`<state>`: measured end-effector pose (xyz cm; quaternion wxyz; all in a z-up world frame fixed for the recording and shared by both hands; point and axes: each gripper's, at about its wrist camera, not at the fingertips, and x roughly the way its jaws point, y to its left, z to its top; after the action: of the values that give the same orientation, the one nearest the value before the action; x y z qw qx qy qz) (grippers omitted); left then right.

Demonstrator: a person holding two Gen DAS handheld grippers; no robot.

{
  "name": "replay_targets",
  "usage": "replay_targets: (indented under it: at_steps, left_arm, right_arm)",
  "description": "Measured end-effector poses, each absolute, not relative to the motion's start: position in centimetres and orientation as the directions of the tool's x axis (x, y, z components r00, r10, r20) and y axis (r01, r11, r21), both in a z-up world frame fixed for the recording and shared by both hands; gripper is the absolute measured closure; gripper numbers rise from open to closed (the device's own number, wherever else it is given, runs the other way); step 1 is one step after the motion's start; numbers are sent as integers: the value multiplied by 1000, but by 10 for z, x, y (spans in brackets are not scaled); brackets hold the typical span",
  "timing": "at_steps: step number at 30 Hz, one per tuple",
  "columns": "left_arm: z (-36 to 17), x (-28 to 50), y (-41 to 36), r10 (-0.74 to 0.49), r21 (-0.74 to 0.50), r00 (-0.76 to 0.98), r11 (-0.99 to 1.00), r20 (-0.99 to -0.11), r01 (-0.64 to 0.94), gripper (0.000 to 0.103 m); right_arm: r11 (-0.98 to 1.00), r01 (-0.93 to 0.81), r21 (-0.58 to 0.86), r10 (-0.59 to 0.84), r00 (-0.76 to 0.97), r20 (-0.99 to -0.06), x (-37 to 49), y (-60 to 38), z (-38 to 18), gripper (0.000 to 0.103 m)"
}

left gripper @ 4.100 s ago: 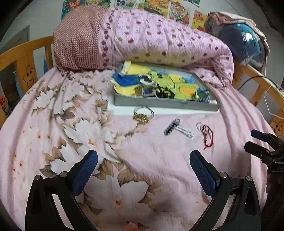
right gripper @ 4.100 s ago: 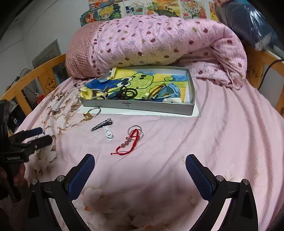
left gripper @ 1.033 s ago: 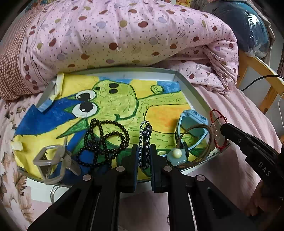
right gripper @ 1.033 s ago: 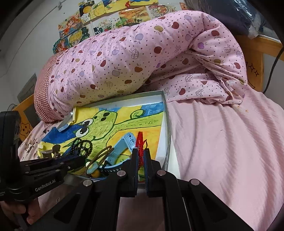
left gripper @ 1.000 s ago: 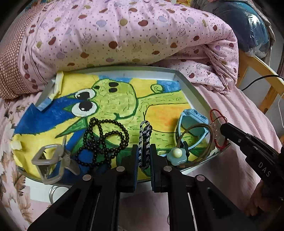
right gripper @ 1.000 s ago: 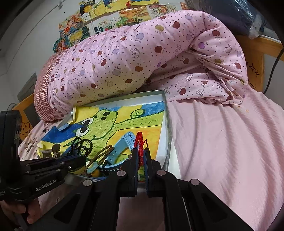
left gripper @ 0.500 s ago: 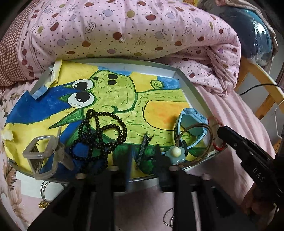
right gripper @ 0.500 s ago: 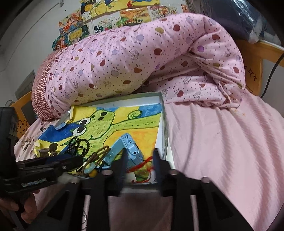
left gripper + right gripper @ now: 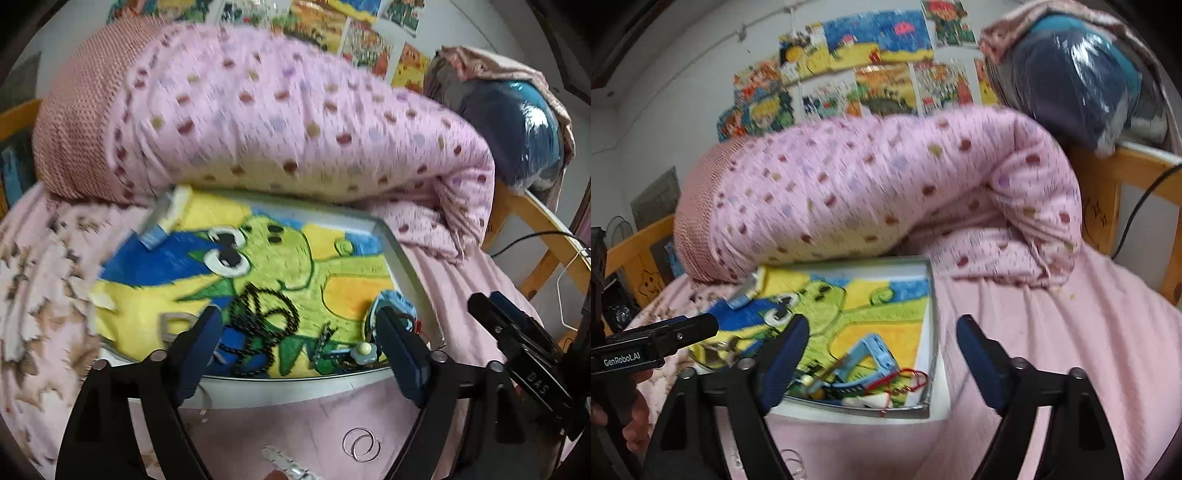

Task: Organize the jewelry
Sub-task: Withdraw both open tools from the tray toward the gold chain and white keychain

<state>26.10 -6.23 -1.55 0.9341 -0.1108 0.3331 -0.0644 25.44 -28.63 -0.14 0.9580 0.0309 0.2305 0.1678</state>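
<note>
Pink bedsheet (image 9: 1052, 332) spreads under a shallow grey metal tray (image 9: 410, 266) lined with a bright cartoon-dinosaur drawing, wedged against a rolled polka-dot quilt (image 9: 295, 122), which I judge keeps it from sliding. My left fingers (image 9: 299, 350) are opening, nothing between them; below lies the black-and-white braided cord (image 9: 320, 345) beside glossy black beads (image 9: 266, 314). My right fingers (image 9: 879, 354) are opening too, empty, above the thin red string bracelet (image 9: 905, 380) in the tray's near corner by a blue plastic watch (image 9: 875, 354). Two thin metal rings (image 9: 361, 444) wait on the sheet.
</note>
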Motion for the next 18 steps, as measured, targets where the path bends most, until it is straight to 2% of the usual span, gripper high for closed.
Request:
replay_targets:
  at_steps: [1, 2, 3, 7, 11, 18]
  left_arm:
    - [-11, 257, -60, -186, -245, 779, 969, -598, 43, 13]
    - [-7, 253, -58, -179, -243, 789, 969, -588, 39, 6]
    - [-2, 247, -55, -174, -243, 800, 969, -575, 36, 4]
    - [15, 225, -46, -166, -245, 827, 969, -538, 35, 3]
    - [26, 206, -40, -147, -216, 843, 976, -517, 38, 2]
    - [36, 169, -29, -129, -176, 862, 983, -490, 47, 2]
  right_arm:
    - [940, -315, 130, 341, 846, -410, 248, -285, 5, 16]
    - [938, -321, 128, 345, 851, -396, 244, -284, 9, 10]
    - [938, -324, 125, 347, 860, -373, 237, -283, 15, 6]
    - [927, -348, 140, 375, 873, -312, 217, -283, 33, 0]
    - [921, -361, 144, 388, 878, -280, 196, -281, 46, 0]
    - [921, -376, 102, 389, 875, -288, 151, -275, 51, 0]
